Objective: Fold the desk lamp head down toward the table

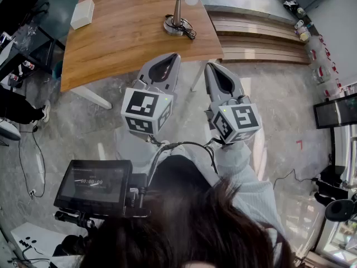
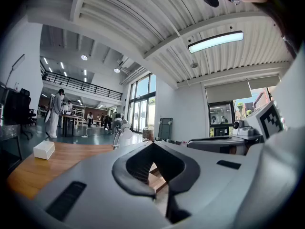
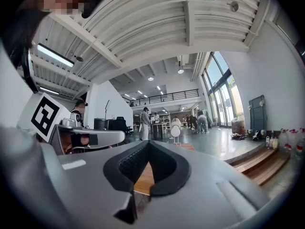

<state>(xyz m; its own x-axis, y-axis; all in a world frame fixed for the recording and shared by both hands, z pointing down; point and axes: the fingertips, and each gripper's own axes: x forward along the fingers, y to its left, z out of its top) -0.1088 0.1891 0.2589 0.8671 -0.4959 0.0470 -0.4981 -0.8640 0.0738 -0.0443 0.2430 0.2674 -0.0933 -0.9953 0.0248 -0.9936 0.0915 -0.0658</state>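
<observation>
Silver metal desk lamp (image 1: 178,10) is standing on the brown wooden desk (image 1: 122,38); I'm holding left tool (image 1: 169,56) and right tool (image 1: 211,66) pinched closed, empty.

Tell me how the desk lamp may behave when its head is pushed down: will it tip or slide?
The lamp probably stays put: its round base looks wide and heavy. It could slide a little on the smooth table. The cord beside the base may drag.

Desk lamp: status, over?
Left claw, right claw shut, empty, short of the table. Desk lamp standing, untouched. White box far aside, no obstruction.
</observation>
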